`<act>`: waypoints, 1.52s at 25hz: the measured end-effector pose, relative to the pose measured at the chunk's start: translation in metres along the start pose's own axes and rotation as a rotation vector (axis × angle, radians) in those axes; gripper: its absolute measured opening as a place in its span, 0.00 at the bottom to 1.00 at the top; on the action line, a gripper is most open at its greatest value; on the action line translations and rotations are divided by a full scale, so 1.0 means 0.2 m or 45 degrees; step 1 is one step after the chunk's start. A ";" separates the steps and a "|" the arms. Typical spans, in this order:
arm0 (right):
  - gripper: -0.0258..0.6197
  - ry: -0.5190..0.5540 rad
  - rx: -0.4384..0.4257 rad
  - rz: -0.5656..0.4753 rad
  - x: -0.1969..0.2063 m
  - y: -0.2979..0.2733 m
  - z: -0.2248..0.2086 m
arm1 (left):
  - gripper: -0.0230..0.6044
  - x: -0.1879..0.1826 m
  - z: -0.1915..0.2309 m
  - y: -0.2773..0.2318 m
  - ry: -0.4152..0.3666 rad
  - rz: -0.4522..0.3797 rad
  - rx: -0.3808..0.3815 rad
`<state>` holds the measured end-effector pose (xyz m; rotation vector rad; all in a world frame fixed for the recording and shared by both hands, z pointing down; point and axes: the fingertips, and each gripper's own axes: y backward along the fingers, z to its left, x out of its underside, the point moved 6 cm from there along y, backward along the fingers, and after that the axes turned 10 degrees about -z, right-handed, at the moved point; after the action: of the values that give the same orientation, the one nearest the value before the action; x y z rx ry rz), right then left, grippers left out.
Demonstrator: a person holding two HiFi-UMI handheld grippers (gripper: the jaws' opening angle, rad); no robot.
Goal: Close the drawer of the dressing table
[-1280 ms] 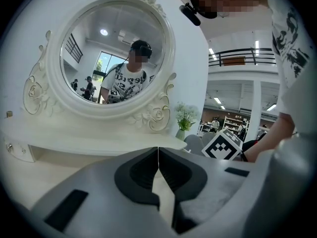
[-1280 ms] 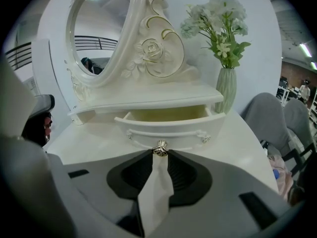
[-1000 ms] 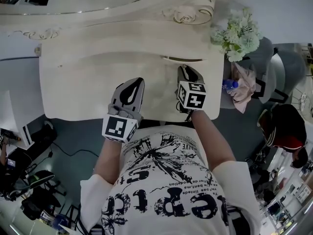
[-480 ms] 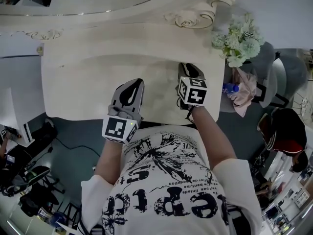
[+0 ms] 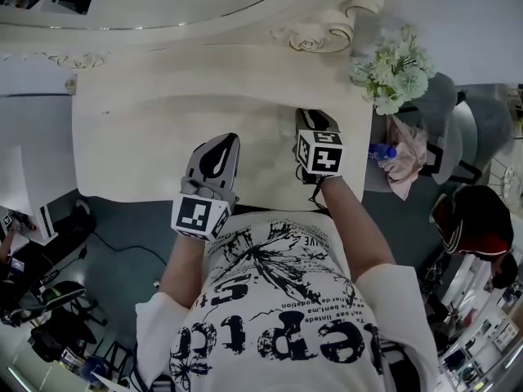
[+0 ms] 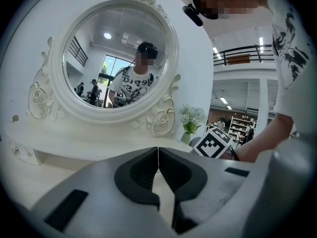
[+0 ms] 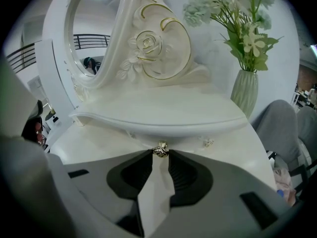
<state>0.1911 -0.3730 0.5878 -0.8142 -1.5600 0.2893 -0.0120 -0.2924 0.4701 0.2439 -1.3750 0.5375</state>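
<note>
Drawer (image 7: 184, 139) sits under the curved shelf (image 7: 163, 115) at the bench's (image 5: 139, 137) right side, and I judge it almost home. Right tongs (image 7: 159, 155) pinch its knob (image 7: 160, 149) at the tips. Left tongs (image 6: 158, 155) are pressed together, empty, above the bench. Step in hand: the closing push. Next I would drive straight in until the front seats. Vase (image 7: 244, 93) stands well apart; I judge the path free.

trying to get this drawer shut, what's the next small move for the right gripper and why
Probably a short push straight in on the knob, which the right gripper pinches at its tips. The drawer front looks nearly tucked under the ledge, but I can't tell whether it is fully seated.
</note>
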 end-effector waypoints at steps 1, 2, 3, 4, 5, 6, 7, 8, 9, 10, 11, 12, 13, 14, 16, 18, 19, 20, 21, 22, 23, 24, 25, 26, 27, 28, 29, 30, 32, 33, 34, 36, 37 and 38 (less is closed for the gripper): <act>0.20 0.007 -0.010 0.010 0.00 0.00 0.00 | 0.07 -0.01 0.00 0.00 -0.004 -0.005 0.002; 0.21 0.014 -0.017 0.017 0.00 0.01 0.00 | 0.07 -0.01 -0.01 0.00 -0.007 -0.010 0.005; 0.21 0.019 -0.019 0.020 0.00 0.02 -0.01 | 0.07 -0.02 -0.01 -0.01 -0.012 -0.015 0.010; 0.21 0.019 -0.018 0.018 -0.01 0.04 -0.01 | 0.07 -0.03 -0.01 -0.01 -0.017 -0.018 0.015; 0.21 0.014 -0.014 0.012 -0.01 0.06 -0.01 | 0.07 -0.03 -0.02 -0.01 -0.025 -0.020 0.021; 0.21 0.002 -0.011 0.004 -0.01 0.08 -0.01 | 0.07 -0.04 -0.03 -0.01 -0.034 -0.022 0.028; 0.21 -0.012 -0.008 -0.008 -0.01 0.11 0.00 | 0.07 -0.05 -0.03 -0.01 -0.043 -0.025 0.035; 0.21 -0.022 -0.004 -0.025 -0.02 0.14 0.00 | 0.07 -0.06 -0.04 0.00 -0.052 -0.029 0.042; 0.21 -0.026 -0.001 -0.046 -0.03 0.18 0.01 | 0.07 -0.07 -0.05 0.00 -0.061 -0.036 0.048; 0.21 -0.023 0.000 -0.071 -0.04 0.22 0.02 | 0.07 -0.08 -0.06 0.01 -0.069 -0.044 0.054; 0.19 -0.015 0.000 -0.101 -0.06 0.25 0.04 | 0.07 -0.09 -0.07 0.01 -0.076 -0.052 0.058; 0.16 -0.005 0.000 -0.135 -0.08 0.29 0.05 | 0.07 -0.10 -0.07 0.01 -0.083 -0.060 0.062; 0.13 0.009 0.002 -0.172 -0.10 0.33 0.06 | 0.07 -0.12 -0.07 0.02 -0.089 -0.069 0.064; 0.11 0.025 0.004 -0.210 -0.13 0.36 0.07 | 0.07 -0.13 -0.07 0.02 -0.096 -0.078 0.065; 0.09 0.056 0.004 -0.290 -0.20 0.43 0.09 | 0.07 -0.17 -0.08 0.03 -0.113 -0.096 0.066; 0.08 0.071 0.002 -0.372 -0.27 0.50 0.11 | 0.07 -0.21 -0.08 0.04 -0.134 -0.114 0.069; 0.08 0.072 -0.001 -0.414 -0.30 0.54 0.13 | 0.07 -0.23 -0.08 0.05 -0.144 -0.123 0.070; 0.07 0.071 -0.007 -0.456 -0.34 0.58 0.14 | 0.07 -0.25 -0.08 0.06 -0.152 -0.133 0.069; 0.07 0.072 -0.016 -0.499 -0.37 0.62 0.15 | 0.07 -0.27 -0.08 0.07 -0.161 -0.142 0.068; 0.07 0.076 -0.028 -0.544 -0.40 0.66 0.17 | 0.07 -0.30 -0.08 0.08 -0.172 -0.150 0.068; 0.07 0.081 -0.044 -0.596 -0.43 0.70 0.18 | 0.07 -0.32 -0.08 0.09 -0.184 -0.157 0.067; 0.07 0.086 -0.061 -0.654 -0.46 0.74 0.20 | 0.07 -0.35 -0.09 0.10 -0.198 -0.161 0.066; 0.07 0.091 -0.077 -0.716 -0.49 0.79 0.21 | 0.07 -0.38 -0.09 0.11 -0.211 -0.163 0.064; 0.07 0.098 -0.087 -0.774 -0.52 0.83 0.23 | 0.07 -0.40 -0.10 0.12 -0.223 -0.167 0.063; 0.07 0.108 -0.093 -0.823 -0.54 0.87 0.24 | 0.07 -0.43 -0.10 0.13 -0.231 -0.174 0.065; 0.07 0.121 -0.095 -0.861 -0.56 0.90 0.25 | 0.07 -0.46 -0.11 0.14 -0.236 -0.185 0.069; 0.07 0.137 -0.096 -0.889 -0.58 0.93 0.26 | 0.07 -0.48 -0.12 0.14 -0.240 -0.196 0.074; 0.07 0.155 -0.095 -0.907 -0.58 0.96 0.27 | 0.07 -0.50 -0.13 0.15 -0.245 -0.206 0.080; 0.07 0.181 -0.096 -0.927 -0.59 0.99 0.30 | 0.07 -0.53 -0.14 0.16 -0.252 -0.221 0.089; 0.07 0.188 -0.098 -0.933 -0.59 1.00 0.31 | 0.07 -0.54 -0.14 0.17 -0.252 -0.227 0.092; 0.07 0.191 -0.101 -0.937 -0.58 1.01 0.32 | 0.07 -0.55 -0.15 0.17 -0.250 -0.231 0.093; 0.07 0.188 -0.106 -0.942 -0.57 1.03 0.33 | 0.07 -0.56 -0.15 0.18 -0.243 -0.230 0.088; 0.07 0.187 -0.108 -0.943 -0.56 1.04 0.33 | 0.07 -0.56 -0.16 0.19 -0.240 -0.226 0.084; 0.07 0.187 -0.109 -0.944 -0.55 1.05 0.34 | 0.07 -0.55 -0.16 0.19 -0.234 -0.220 0.078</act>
<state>0.1911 -0.2756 0.3620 -0.2686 -1.6290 -0.3709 -0.0145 -0.2692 0.3510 0.4675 -1.5000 0.4210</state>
